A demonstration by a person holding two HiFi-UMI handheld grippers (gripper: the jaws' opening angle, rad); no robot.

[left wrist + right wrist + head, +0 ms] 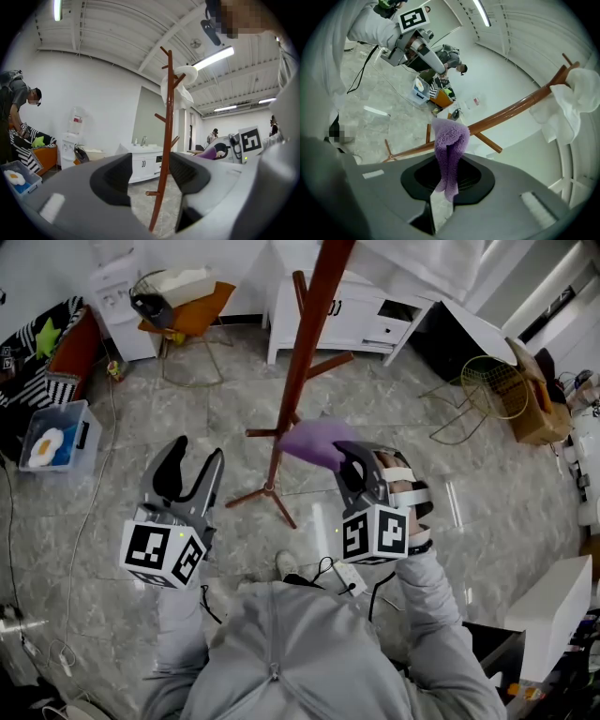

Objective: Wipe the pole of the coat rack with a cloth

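Purple fuzzy cloth (314, 442) pinched by right gripper (348, 456) near pole (305, 352); left gripper (198, 449) fingers (171, 474) wide.

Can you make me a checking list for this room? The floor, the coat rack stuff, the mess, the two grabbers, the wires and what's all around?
Surface: grey marbled floor; the rack stands on it.
Job's things: coat rack pole upright; purple cloth right beside it, contact cannot be told.
Clutter: storage box, wire basket, white garment hung near the rack's top.
Grippers: left gripper open and empty, aimed at the pole; right gripper shut on the purple cloth.
Cables: white cable trailing over the floor; power strip near the person's feet.
Surroundings: white cabinet, water dispenser, another person farther off.
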